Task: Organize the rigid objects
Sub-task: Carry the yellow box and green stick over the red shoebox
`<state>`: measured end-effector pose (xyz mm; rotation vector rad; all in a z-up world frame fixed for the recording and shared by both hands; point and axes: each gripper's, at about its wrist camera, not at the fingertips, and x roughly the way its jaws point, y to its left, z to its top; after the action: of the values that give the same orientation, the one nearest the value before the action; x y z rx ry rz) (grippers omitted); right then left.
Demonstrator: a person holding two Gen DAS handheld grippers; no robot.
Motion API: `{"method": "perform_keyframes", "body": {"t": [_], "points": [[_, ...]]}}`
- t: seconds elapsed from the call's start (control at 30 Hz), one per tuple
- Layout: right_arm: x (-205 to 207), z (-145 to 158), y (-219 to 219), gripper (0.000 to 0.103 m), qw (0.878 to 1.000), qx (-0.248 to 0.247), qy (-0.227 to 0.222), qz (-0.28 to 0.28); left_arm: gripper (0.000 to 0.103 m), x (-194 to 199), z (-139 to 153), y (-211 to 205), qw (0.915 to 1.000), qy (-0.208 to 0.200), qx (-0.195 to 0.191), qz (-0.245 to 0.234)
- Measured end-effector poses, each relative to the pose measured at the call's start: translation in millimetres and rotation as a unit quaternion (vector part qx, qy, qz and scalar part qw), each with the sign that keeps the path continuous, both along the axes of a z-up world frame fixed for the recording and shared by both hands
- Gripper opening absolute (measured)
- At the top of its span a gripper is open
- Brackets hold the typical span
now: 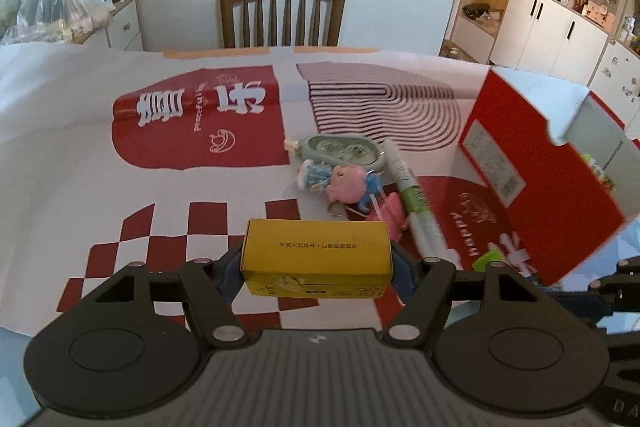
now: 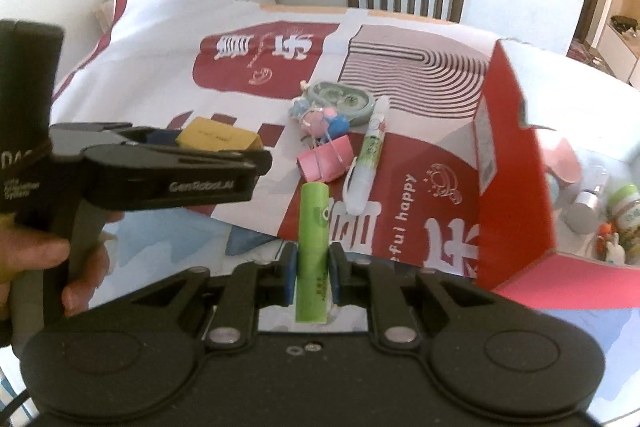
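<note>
The left claw (image 1: 316,263) is clamping a yellow box (image 1: 316,251) across its long axis, so the box is lying crosswise between the blue pads, lifted above the printed sheet on the desk (image 1: 60,115). The right claw (image 2: 313,267) is squeezing a green tube (image 2: 314,251) whose length is running straight forward along the fingers. The red box (image 2: 516,163), open-topped and already holding jars and small toys, is standing to the right of both claws, nearer the right one, so the tube probably goes in first. Loose items are waiting in the middle of the desk: a pig figure (image 1: 344,183), a pale green case (image 1: 340,149), a pink clip (image 2: 326,159) and a white-green tube (image 2: 370,155).
</note>
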<state>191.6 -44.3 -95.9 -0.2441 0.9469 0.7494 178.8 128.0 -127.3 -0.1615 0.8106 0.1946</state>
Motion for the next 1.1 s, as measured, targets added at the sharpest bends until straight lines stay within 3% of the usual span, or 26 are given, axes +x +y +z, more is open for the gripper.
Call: {"method": "perform_keyframes", "body": {"t": [0.6, 1.1], "points": [[24, 57, -71, 0.015, 0.997, 0.065, -0.012, -0.027, 0.071, -7, 71, -69, 0.999, -0.032, 0.004, -0.03], [89, 71, -171, 0.015, 0.992, 0.08, -0.034, -0.094, 0.071, 44, 87, -158, 0.9962, -0.04, 0.018, -0.076]]}}
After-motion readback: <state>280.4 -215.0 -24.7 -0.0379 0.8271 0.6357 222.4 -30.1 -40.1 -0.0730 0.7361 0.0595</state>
